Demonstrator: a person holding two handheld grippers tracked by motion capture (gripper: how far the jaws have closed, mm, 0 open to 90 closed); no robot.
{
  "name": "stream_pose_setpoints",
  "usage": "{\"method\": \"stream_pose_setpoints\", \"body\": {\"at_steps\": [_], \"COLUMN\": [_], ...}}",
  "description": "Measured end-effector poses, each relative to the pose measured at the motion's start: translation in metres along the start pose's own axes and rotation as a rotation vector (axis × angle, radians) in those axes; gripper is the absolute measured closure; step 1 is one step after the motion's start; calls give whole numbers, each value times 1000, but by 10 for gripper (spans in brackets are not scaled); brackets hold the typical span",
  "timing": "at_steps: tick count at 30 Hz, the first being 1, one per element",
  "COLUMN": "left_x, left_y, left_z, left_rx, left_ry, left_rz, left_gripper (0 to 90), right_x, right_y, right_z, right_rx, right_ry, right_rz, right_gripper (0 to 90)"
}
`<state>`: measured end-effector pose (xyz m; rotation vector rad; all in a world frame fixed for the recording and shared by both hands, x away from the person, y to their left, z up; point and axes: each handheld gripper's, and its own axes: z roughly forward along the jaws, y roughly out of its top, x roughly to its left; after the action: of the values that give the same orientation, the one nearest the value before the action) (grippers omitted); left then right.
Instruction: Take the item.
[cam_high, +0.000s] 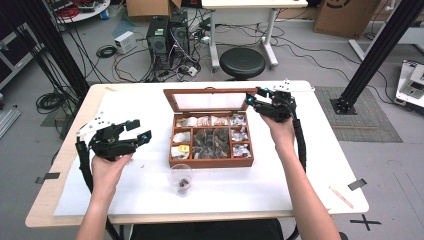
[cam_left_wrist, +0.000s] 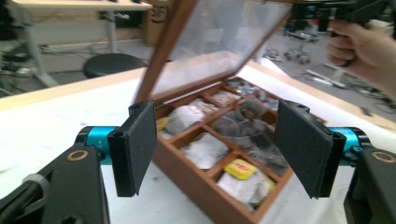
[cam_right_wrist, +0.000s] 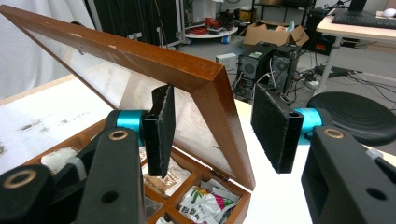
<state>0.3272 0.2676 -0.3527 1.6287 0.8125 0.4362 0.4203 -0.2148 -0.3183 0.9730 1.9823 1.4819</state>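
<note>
A wooden compartment box (cam_high: 210, 162) stands mid-table, its glass lid (cam_high: 210, 101) raised and tilted. Its cells hold white packets, a yellow packet (cam_left_wrist: 240, 168) and a dark pile (cam_high: 212, 142). My right gripper (cam_high: 255, 96) is at the lid's far right corner. In the right gripper view its jaws straddle the lid's wooden frame (cam_right_wrist: 140, 56): right gripper (cam_right_wrist: 217, 130) open, one pad under the glass, a gap beside the outer pad. My left gripper (cam_high: 140, 130) hovers left of the box, open and empty; through the left gripper (cam_left_wrist: 217, 144) I see the box (cam_left_wrist: 196, 186).
A clear plastic cup (cam_high: 182, 180) with something dark inside stands just in front of the box. White paper covers the tabletop (cam_high: 300, 165). Behind the table are a black stool (cam_high: 242, 62) and computer towers (cam_high: 167, 37).
</note>
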Motion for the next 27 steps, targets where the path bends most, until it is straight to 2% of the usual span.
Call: {"method": "stream_pose_setpoints", "body": {"at_steps": [9,27], "left_x": [10,14], "left_y": [-7,-13], "left_z": [-6,-6], "left_rx": [-10,-8], "left_ry": [51,64], "left_rz": [2,-12], "left_gripper": [300,300], "right_x": [0,0], "right_y": [0,0], "right_z": [0,0], "right_rx": [1,2], "right_ry": [1,2], "right_rz": [-1,-3], "right_gripper": [509,508]}}
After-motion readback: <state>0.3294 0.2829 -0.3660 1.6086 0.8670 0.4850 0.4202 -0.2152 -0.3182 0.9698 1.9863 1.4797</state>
